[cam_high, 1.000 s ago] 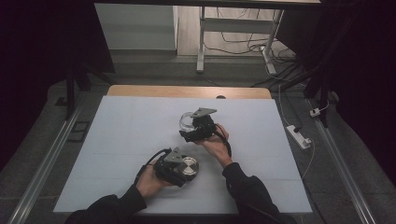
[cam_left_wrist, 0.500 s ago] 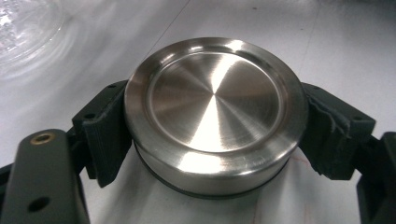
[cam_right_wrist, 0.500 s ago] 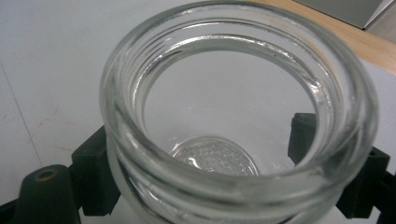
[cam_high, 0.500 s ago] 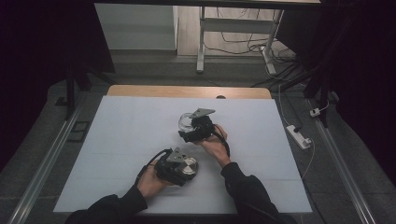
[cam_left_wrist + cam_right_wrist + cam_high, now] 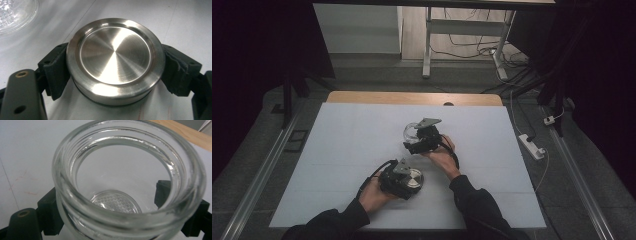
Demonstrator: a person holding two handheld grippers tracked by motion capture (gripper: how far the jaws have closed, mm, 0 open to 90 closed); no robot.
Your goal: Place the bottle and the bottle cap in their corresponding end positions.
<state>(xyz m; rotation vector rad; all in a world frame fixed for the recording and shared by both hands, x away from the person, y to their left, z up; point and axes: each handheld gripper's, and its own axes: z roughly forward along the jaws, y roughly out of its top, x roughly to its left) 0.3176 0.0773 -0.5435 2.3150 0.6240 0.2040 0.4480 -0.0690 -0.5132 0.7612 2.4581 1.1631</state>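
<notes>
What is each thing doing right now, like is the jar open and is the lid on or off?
Glass jar: open, empty, upright on the table, held by the right gripper.
Metal lid: off the jar, flat side up, gripped around its rim by the left gripper.
Left gripper: jaws shut on the lid.
Right gripper: jaws shut on the jar.
Table: white sheet lying flat.

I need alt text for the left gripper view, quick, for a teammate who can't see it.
A round brushed-steel lid sits between the two black jaws of the left hand-held gripper, whose pads press its sides. It is over a pale table, with part of a clear glass jar at the upper left corner.
</notes>
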